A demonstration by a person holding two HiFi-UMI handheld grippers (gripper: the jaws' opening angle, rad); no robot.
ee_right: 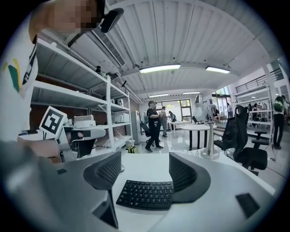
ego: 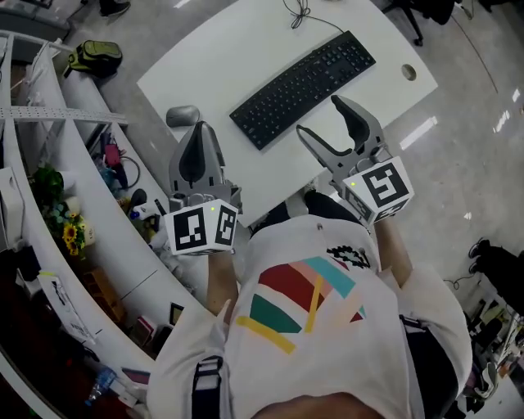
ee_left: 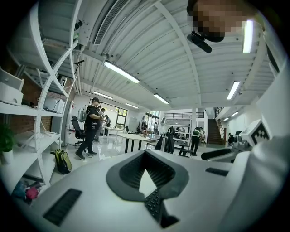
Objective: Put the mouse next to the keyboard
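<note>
mouse (ego: 182,116): on table (ego: 237,41) at its left edge, well apart from keyboard (ego: 304,78), just beside tip of left gripper (ego: 199,129) | left gripper: jaws together, empty | right gripper (ego: 321,116): jaws wide, nothing between, near keyboard

White tabletop (ego: 246,49) bears a round cable port (ego: 408,72) near one corner and a dark cable (ego: 299,12) at its far edge. White shelving (ego: 57,114) runs along the left, with a green backpack (ego: 97,57) on the floor (ego: 458,147) at its end and sunflowers (ego: 72,233) on a shelf. Beyond, a person in dark clothing (ee_right: 154,123) stands in the open room; a black office chair (ee_right: 242,136) sits at right.
</note>
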